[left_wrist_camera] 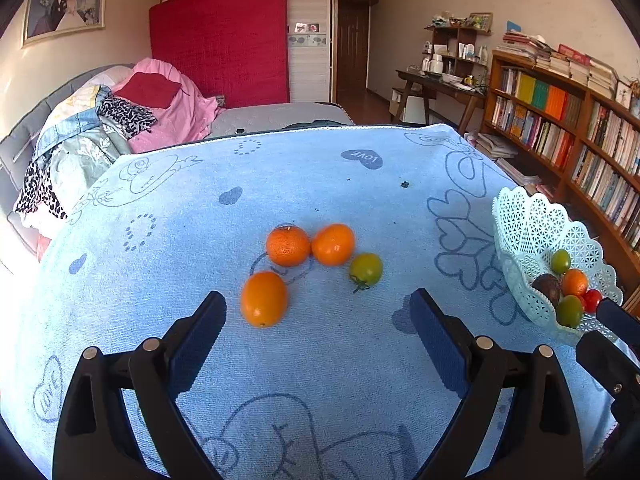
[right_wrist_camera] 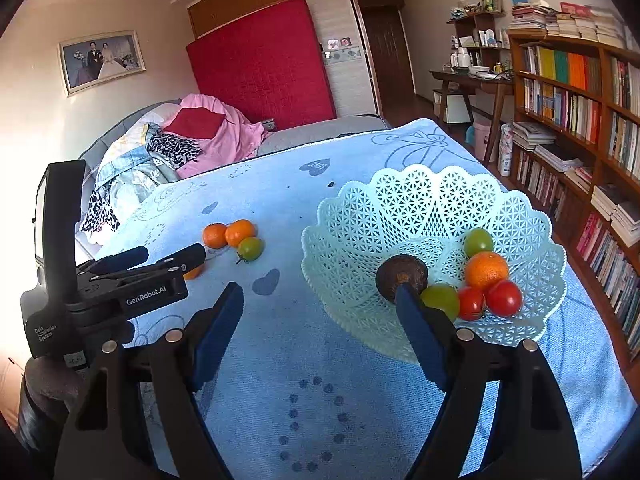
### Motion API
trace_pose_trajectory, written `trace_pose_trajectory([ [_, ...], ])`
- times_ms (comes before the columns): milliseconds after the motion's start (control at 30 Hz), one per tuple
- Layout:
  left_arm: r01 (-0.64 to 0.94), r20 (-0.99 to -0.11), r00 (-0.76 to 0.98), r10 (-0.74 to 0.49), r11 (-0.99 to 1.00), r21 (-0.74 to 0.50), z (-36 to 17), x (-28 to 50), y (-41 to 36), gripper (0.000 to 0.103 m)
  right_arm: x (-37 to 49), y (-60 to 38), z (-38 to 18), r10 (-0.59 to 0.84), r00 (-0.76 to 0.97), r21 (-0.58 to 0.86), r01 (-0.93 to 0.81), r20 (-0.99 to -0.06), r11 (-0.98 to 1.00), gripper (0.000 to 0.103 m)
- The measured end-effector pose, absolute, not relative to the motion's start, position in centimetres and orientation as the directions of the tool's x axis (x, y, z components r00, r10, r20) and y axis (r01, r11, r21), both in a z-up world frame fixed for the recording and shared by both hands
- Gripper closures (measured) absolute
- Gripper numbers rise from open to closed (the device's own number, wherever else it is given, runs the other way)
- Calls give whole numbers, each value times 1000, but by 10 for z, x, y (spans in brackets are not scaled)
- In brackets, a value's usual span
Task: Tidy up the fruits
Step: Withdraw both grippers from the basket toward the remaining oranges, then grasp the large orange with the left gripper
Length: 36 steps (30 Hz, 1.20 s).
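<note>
Three oranges (left_wrist_camera: 264, 299) (left_wrist_camera: 288, 245) (left_wrist_camera: 333, 244) and a green tomato (left_wrist_camera: 365, 269) lie loose on the blue towel (left_wrist_camera: 240, 184). My left gripper (left_wrist_camera: 318, 304) is open and empty, just short of them. A pale green lattice basket (right_wrist_camera: 384, 200) stands at the right, holding a dark fruit (right_wrist_camera: 401, 278), an orange (right_wrist_camera: 486, 270), two green tomatoes (right_wrist_camera: 478, 241) and two red tomatoes (right_wrist_camera: 504, 298). My right gripper (right_wrist_camera: 320, 294) is open and empty at the basket's near left rim. The left gripper also shows in the right wrist view (right_wrist_camera: 160, 258).
The towel covers a table with a bed (left_wrist_camera: 100, 128) heaped with clothes behind it. A bookshelf (left_wrist_camera: 560, 120) runs along the right and a desk (left_wrist_camera: 440, 84) stands at the back right. The basket sits near the table's right edge (left_wrist_camera: 528, 248).
</note>
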State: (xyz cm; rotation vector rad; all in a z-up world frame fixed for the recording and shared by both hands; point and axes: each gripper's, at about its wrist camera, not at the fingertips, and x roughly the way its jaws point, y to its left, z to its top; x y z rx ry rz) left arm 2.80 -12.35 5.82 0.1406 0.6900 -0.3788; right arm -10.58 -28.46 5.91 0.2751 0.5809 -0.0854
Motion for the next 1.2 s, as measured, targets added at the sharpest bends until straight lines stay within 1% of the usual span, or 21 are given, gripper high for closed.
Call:
trace_pose_trajectory([
  [300,299,-677,704,-216,954,6,46,52,-98,11,-91,-259,57,52,823,213,84,-565,973,23],
  [567,288,-716,674,-182,957,28,30,73,-93,11,-80,-242,58,89,817,192,27,-569,981,23],
  [633,290,-726,663,-180,957,27,27,78,-92,14,-76,-238,59,97,816,186,14,-570,982,23],
  [667,293,-733,656,-182,956,25,25,80,-93,18,-73,-237,59,99,814,183,10,-573,983,23],
  [767,302,-747,637,-190,953,15,19,86,-93,20,-65,-232,56,110,806,179,-6,-581,984,23],
  [933,315,-762,615,-204,949,0,12,95,-96,30,-49,-222,54,120,793,155,-33,-597,987,23],
  [1000,323,-772,598,-215,946,-14,9,99,-96,38,-42,-220,53,119,788,142,-40,-604,989,23],
  [1067,337,-775,585,-240,941,-37,9,99,-96,44,-34,-218,52,125,782,143,-47,-610,989,23],
  [1200,369,-764,585,-273,928,-48,11,95,-98,62,-18,-214,50,130,775,141,-52,-619,989,23],
])
